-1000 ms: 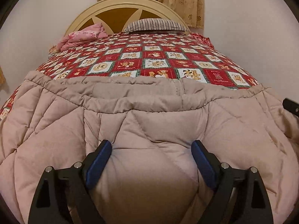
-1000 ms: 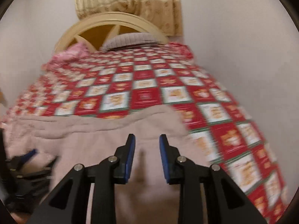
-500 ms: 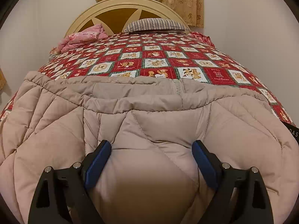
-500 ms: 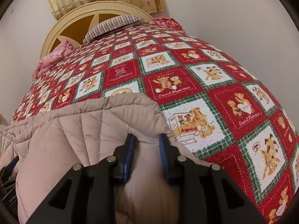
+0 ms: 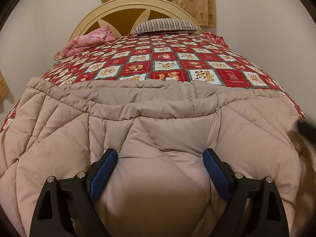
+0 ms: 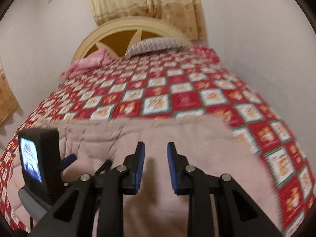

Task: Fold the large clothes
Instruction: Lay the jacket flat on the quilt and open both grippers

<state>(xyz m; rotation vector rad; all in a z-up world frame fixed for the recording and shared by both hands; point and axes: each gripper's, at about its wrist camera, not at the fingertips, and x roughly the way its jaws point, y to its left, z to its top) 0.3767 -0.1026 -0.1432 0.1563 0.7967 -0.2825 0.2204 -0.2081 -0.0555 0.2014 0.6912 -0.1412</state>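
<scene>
Puffy coat lies spread across the bed. Left claw gapes wide, pressed into the padding, gripping nothing. Right claw is closing, nothing between. Fold pending; next, pinch an edge.

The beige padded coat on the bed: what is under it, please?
Under the coat lies the red patchwork bedspread, which shows beyond its far edge and at both sides. Whether anything else lies beneath the coat cannot be seen; the padding covers it.
</scene>
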